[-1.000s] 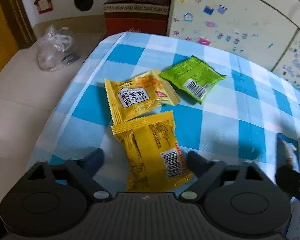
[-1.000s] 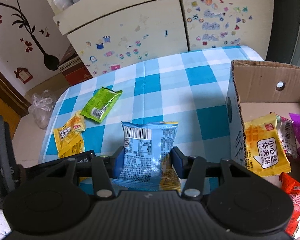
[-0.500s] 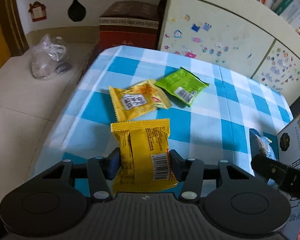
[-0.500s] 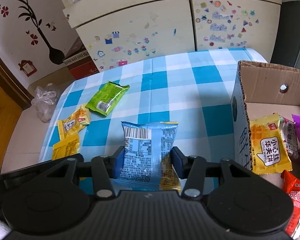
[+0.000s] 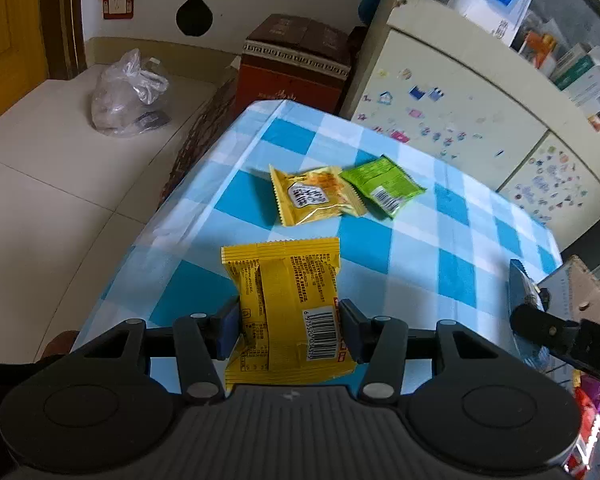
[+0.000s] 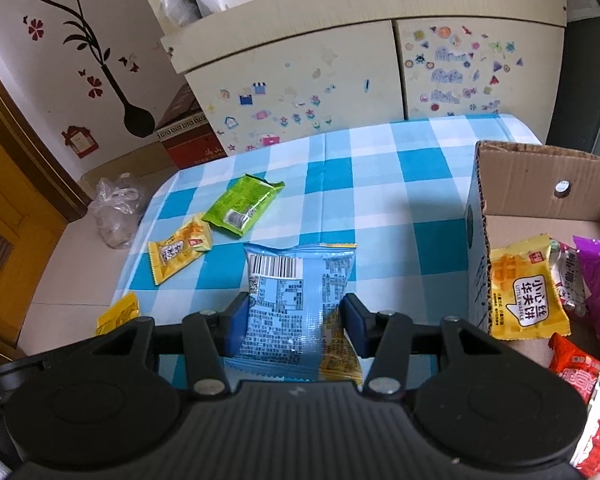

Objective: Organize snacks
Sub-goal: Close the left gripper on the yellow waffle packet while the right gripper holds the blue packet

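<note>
I have my left tool [image 5: 288, 330] pinching a yellow snack pack [image 5: 286, 304], lifted clear above the bench's [image 6: 380, 208] left edge, and my right tool [image 6: 294, 328] clamped on a blue snack pack [image 6: 296, 300] just beside the cardboard box [image 6: 540, 184] at the bench's right edge. Several snacks already lie in that box. A yellow waffle pack [image 6: 178, 250] and a green pack [image 6: 242, 204] remain near the far left corner, so I judge this roughly half done.

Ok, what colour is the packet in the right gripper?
Light blue packet, seen best in the right wrist view.
</note>
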The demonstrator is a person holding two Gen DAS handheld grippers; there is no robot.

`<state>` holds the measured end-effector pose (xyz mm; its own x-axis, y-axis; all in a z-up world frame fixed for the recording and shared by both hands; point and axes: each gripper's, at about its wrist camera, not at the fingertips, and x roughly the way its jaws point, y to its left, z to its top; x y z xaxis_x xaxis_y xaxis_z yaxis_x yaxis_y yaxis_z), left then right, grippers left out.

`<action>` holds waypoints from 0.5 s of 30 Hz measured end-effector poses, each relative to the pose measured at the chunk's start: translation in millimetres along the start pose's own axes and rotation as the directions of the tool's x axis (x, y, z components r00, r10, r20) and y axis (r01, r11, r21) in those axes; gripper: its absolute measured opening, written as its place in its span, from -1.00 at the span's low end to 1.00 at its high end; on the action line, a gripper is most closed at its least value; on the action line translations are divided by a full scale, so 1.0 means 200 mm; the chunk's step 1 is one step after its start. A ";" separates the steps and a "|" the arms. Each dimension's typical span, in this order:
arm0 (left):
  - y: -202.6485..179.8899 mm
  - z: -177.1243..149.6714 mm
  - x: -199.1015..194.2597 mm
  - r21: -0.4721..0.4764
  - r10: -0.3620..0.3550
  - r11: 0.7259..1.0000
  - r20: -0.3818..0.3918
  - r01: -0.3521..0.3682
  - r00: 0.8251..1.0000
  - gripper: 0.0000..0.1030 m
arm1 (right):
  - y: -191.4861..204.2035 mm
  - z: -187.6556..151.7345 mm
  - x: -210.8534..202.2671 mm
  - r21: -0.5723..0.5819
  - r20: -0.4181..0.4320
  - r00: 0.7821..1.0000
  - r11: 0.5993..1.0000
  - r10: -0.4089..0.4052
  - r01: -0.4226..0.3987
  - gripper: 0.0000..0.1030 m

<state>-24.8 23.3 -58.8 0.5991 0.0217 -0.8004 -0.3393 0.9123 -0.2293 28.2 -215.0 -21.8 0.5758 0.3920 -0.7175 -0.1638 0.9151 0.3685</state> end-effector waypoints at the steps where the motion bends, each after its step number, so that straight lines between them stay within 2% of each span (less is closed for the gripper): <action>1: 0.00 0.00 -0.02 -0.003 -0.008 1.000 0.003 0.008 1.000 0.10 | 0.00 0.00 -0.01 0.005 0.006 1.000 1.000 0.004 -0.004 -0.03; 15: -0.19 -0.05 -0.18 0.032 -0.062 0.998 0.043 0.061 0.997 0.10 | -0.10 0.01 -0.23 0.064 0.092 0.996 0.998 0.010 -0.016 -0.03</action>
<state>-40.7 -15.2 -26.5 0.6500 -0.0174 -0.7598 -0.2786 0.9247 -0.2595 7.1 -251.9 5.1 0.6452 0.3909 -0.6564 -0.1211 0.9007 0.4173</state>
